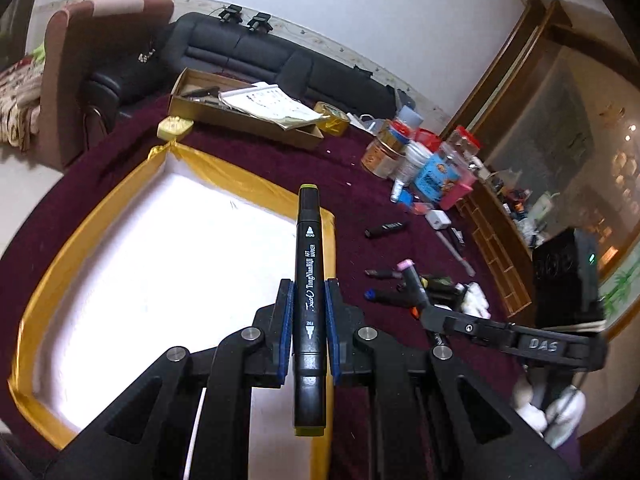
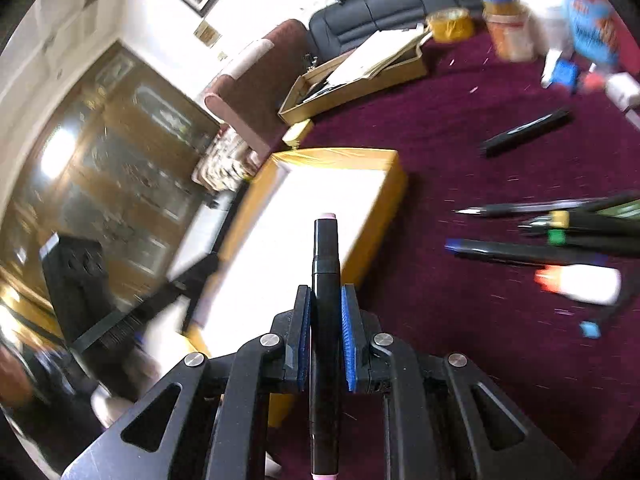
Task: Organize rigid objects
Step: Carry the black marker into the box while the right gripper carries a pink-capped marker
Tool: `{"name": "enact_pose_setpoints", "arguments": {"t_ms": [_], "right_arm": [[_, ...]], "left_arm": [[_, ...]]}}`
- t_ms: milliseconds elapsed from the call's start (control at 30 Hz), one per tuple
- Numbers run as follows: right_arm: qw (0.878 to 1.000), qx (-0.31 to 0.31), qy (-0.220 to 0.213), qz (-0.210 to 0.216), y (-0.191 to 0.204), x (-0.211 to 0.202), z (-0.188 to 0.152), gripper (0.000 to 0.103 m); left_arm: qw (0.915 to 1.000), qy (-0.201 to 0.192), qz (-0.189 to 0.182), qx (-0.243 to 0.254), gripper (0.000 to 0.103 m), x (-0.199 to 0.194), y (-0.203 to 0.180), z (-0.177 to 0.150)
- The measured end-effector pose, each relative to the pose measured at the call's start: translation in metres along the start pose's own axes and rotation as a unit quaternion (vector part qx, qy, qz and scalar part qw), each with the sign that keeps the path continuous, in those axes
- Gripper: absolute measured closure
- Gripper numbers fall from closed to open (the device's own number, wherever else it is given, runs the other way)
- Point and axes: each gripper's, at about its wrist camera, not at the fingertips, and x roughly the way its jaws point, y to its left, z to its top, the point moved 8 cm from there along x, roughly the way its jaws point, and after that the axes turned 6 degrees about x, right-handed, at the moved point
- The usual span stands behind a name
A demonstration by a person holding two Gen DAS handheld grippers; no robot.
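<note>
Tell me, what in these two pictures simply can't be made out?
- Cardboard box contents, left wrist view: papers cover them.
- Jar labels, right wrist view: motion blur.
- Pink-capped marker print, right wrist view: none is visible on its dark barrel.
- White tray near corner, left wrist view: the left gripper hides it.

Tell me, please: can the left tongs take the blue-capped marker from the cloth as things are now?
Probably not yet. The left tongs are shut on a yellow-green-capped marker, so they have no free grip. The blue-capped marker lies uncovered on the maroon cloth, beside the right tongs.
</note>
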Motion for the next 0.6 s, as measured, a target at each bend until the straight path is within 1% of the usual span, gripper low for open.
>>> {"name": "enact_pose_setpoints", "arguments": {"t_ms": [100,133,267,300,367,500,600], "right_arm": [[0.999,0.039,0.006,-0.006,0.006,0.035,0.020,0.090],[0.999,0.049,0.006,-0.014,0.006,0.048,0.027,0.090],[0.997,0.062,0.006,-0.046,0.010,0.080,0.045,0.090],[0.996,0.061,0.005,-0.057,0.010,0.087,0.049,0.090],[0.996,0.057,0.006,-0.075,0.011,0.099,0.053,0.090],[0.993,0.039,0.004,-0.113,0.011,0.113,0.058,0.090],[0.991,0.040,0.001,-0.129,0.006,0.112,0.063,0.090]], "left_arm": [[0.9996,0.022,-0.004,-0.017,0.091,0.029,0.009,0.011],[0.9993,0.028,-0.005,-0.026,0.091,0.039,0.014,0.014],[0.9983,0.033,-0.002,-0.048,0.091,0.069,0.032,0.021],[0.9975,0.039,-0.008,-0.058,0.091,0.077,0.036,0.020],[0.9958,0.049,-0.021,-0.075,0.091,0.089,0.039,0.017],[0.9948,0.057,-0.017,-0.083,0.091,0.103,0.044,0.012],[0.9938,0.054,-0.018,-0.096,0.091,0.105,0.049,0.009]]}}
